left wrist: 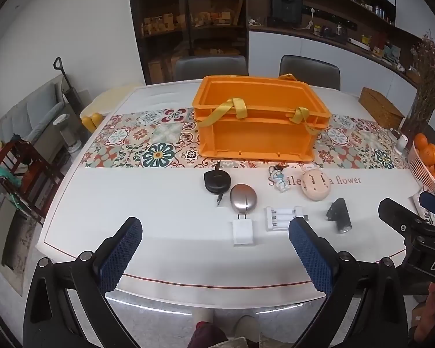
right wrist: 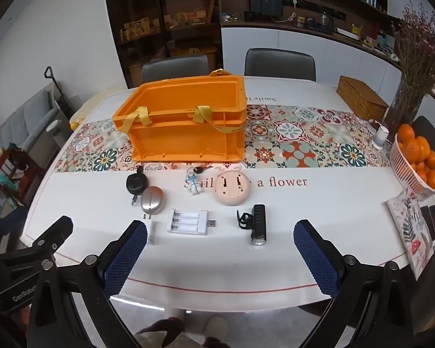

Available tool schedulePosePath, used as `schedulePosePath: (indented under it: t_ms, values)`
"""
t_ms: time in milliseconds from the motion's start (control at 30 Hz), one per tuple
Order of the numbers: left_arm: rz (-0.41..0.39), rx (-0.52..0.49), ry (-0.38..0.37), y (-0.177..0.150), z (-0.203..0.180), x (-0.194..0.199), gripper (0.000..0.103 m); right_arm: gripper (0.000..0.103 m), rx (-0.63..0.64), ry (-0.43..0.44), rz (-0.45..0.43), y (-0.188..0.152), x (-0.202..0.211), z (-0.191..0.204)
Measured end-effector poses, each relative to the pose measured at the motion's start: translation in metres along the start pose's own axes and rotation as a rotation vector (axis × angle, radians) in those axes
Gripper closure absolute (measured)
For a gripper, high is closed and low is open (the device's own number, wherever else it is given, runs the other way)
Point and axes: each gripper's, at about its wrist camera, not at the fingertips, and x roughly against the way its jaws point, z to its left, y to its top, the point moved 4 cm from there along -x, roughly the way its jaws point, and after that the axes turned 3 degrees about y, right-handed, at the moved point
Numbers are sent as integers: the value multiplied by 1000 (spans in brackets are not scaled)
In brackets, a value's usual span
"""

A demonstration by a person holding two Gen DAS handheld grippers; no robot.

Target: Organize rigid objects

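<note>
My worry is the clutter: the charger (right wrist: 189, 221), plug (left wrist: 243, 232) and light (right wrist: 258, 225) lie close together near the table's (right wrist: 217, 264) front edge, so a wide grab could knock a neighbour off. The crate (right wrist: 185, 127) sits empty behind them on the runner. My left gripper (left wrist: 214, 256) and right gripper (right wrist: 220, 258) both hover over the edge, fingers fully apart, touching nothing.

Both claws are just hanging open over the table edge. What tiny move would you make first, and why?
Probably ease the right gripper forward and down toward the black bike light. It lies nearest that gripper, clear of the battery charger, and both grippers are open and empty. Nothing shows inside the orange crate yet, though its floor is hidden.
</note>
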Motion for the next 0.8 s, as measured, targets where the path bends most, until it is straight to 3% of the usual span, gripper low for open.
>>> schedulePosePath:
  t_ms: [300, 800]
  values:
    - [1, -5, -46, 2, -7, 3, 0, 1, -17, 9, 1, -2, 1, -6]
    - [19, -9, -51, 1, -7, -4, 0, 1, -30, 15, 16, -1, -4, -5]
